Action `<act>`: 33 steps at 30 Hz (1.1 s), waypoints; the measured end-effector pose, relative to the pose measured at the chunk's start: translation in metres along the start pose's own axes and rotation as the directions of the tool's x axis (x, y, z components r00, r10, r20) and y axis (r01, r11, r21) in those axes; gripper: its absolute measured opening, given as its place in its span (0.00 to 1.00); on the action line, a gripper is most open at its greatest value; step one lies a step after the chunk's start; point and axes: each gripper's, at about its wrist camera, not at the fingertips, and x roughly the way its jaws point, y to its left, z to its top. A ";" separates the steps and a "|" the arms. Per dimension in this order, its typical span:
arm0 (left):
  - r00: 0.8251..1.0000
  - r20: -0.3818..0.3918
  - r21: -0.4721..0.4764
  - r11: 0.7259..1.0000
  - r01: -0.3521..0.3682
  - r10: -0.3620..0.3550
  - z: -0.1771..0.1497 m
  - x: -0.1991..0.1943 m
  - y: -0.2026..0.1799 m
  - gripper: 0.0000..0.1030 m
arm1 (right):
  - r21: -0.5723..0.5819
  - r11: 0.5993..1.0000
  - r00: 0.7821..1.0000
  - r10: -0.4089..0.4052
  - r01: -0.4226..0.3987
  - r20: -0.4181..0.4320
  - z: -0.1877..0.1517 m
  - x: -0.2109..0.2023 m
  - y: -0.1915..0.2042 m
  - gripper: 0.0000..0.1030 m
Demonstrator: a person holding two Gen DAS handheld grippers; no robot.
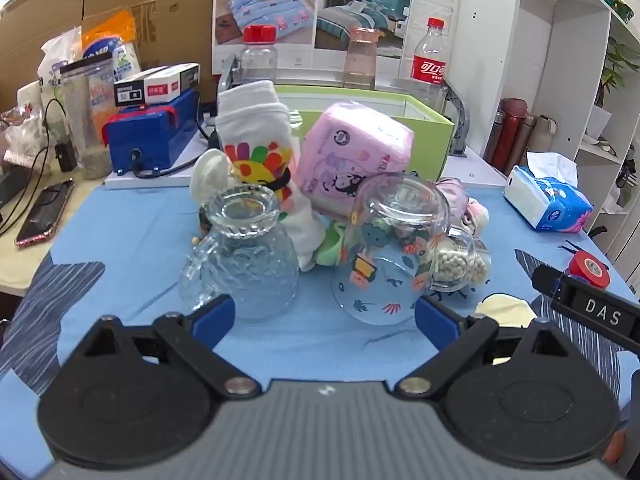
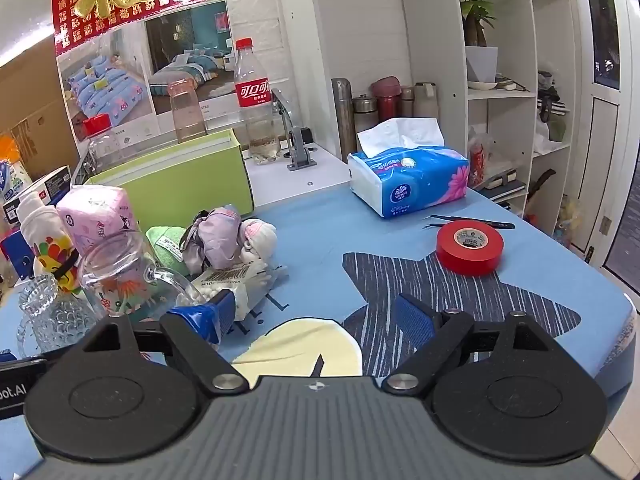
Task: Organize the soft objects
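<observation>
Your left claw and right claw both gape wide, holding nothing. Two upturned glass mugs, one ribbed and one cartoon-printed, stand between you and the soft pile: white sock, pink tissue pack, green cloth. Behind sits a green box. On the worktop: Vinda tissues, red tape, a Coca-Cola bottle

The left gripper hovers low over the table, jaws spread wide and empty; the right gripper beside it is likewise spread, holding nothing
</observation>
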 end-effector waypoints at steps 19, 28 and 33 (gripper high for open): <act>1.000 -0.004 -0.002 1.000 0.001 -0.001 -0.002 0.000 0.000 0.93 | -0.007 1.000 1.000 0.003 -0.003 -0.008 0.001 0.000 0.002 0.72; 1.000 -0.009 -0.002 1.000 0.006 -0.006 -0.003 0.000 -0.001 0.93 | -0.007 1.000 1.000 0.007 -0.007 -0.015 0.000 0.001 0.002 0.71; 1.000 -0.011 -0.001 1.000 0.006 -0.006 -0.003 0.002 -0.001 0.93 | -0.006 1.000 1.000 0.005 -0.005 -0.015 0.000 0.001 0.002 0.72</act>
